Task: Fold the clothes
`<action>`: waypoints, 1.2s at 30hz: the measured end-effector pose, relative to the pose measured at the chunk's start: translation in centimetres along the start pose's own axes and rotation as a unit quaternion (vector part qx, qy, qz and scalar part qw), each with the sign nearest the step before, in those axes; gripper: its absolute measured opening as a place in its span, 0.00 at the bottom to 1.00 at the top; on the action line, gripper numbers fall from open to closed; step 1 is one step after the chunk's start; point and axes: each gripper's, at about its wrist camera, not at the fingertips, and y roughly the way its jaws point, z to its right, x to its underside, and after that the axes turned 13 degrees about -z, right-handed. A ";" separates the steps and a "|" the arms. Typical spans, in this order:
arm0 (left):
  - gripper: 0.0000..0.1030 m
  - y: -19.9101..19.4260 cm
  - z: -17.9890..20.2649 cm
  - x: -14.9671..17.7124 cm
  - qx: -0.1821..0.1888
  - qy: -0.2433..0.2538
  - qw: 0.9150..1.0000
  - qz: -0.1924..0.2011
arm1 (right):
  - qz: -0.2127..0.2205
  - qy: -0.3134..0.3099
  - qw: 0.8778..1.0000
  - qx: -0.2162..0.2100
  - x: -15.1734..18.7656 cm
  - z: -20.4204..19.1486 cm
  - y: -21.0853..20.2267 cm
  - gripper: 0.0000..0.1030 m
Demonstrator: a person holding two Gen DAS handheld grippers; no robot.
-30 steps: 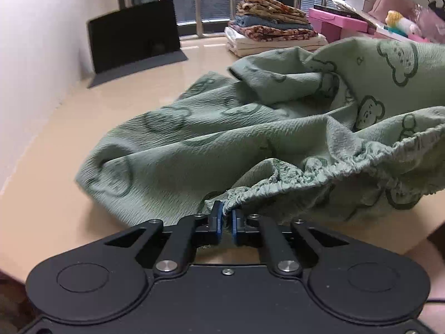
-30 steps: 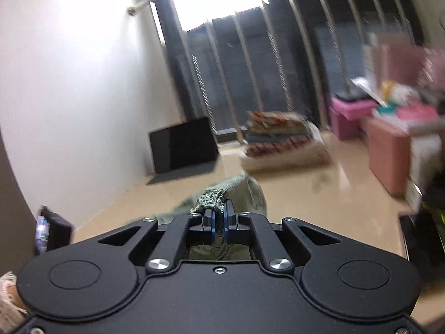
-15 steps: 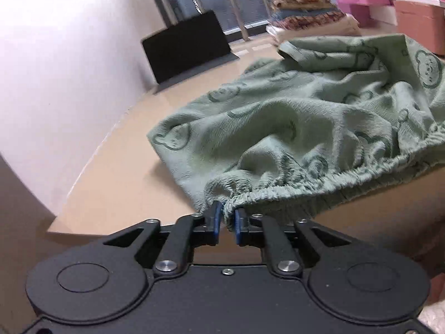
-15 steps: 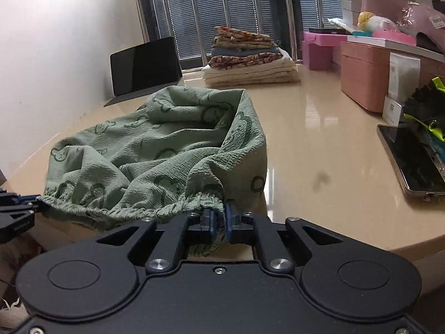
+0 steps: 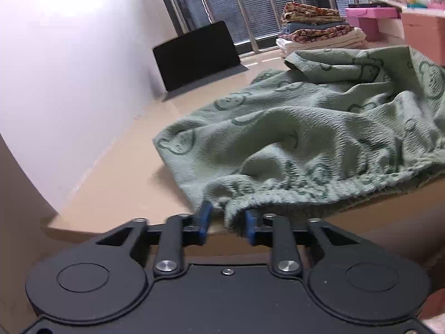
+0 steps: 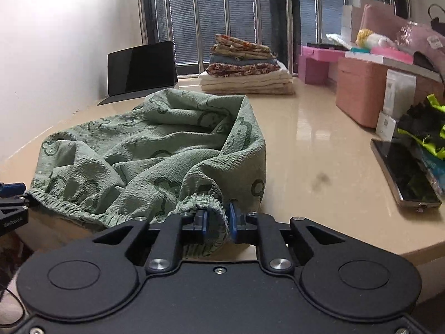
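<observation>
a glossy beige table [image 6: 306,139] carries everything. a crumpled green garment [image 6: 155,156] with a bear print lies near its front edge, waistband hanging slightly over. behind the garment sits a stack of folded clothes [image 6: 244,69]; left of that stack, by the wall, a dark tablet [image 6: 141,66] stands propped. right of the garment lie a phone [image 6: 403,172], pink boxes [image 6: 358,89] and a black and yellow cloth [image 6: 425,125].

The green garment [image 6: 144,156] is crinkled, matt cloth with a gathered elastic waistband. The desk [image 6: 319,150] has a smooth, glossy beige finish that reflects light. Both gripper bodies are matt black plastic with bright metal screws. The phone [image 6: 403,172] has a glossy screen.
</observation>
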 end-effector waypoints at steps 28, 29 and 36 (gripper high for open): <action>0.06 -4.6 -3.6 -4.0 0.021 0.028 0.995 0.098 | -0.001 0.009 0.998 -0.062 -3.9 0.9 -3.8 0.05; 0.06 -3.5 -3.7 -5.3 0.023 0.033 0.994 0.099 | -0.010 0.003 0.998 -0.066 -4.8 1.1 -2.8 0.05; 0.05 2.4 -5.0 -23.5 -0.001 0.030 0.992 0.120 | -0.014 -0.046 0.998 -0.039 -21.1 0.4 4.4 0.04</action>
